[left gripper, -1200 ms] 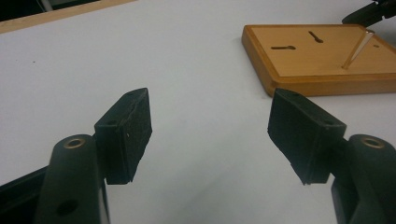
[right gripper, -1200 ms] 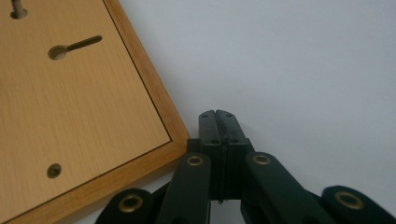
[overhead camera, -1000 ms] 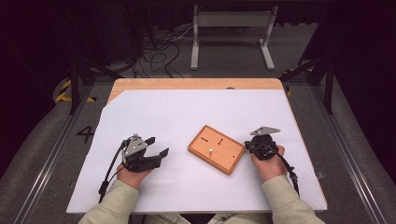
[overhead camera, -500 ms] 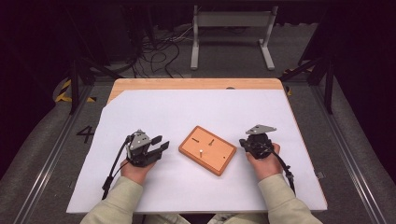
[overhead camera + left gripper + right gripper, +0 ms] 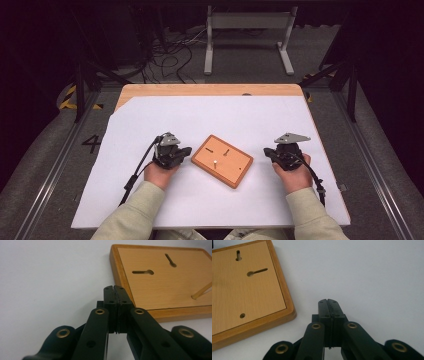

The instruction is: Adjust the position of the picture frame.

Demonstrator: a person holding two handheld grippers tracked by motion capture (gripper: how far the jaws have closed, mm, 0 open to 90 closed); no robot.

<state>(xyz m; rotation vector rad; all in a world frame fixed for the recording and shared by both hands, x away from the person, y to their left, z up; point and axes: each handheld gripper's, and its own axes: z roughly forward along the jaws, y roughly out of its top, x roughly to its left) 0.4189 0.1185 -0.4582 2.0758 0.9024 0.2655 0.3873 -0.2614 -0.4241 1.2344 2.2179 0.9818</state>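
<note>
Wooden board (image 5: 222, 160) between two level hands, left claw (image 5: 186, 151) just closed empty, right claw (image 5: 268, 153) together.

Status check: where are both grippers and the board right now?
Left gripper jaws just closed, empty, at wooden board edge. Right gripper shut, empty, off the other side. Peg upright in board. Nothing between.

Board (image 5: 222, 160) on sheet (image 5: 150, 125), btwn both claws.

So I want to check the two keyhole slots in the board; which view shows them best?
Left gripper view: the slots are near, sharp, and the peg's base shows too. Right gripper view has them small near the top edge. High view shows thin dark marks.
</note>
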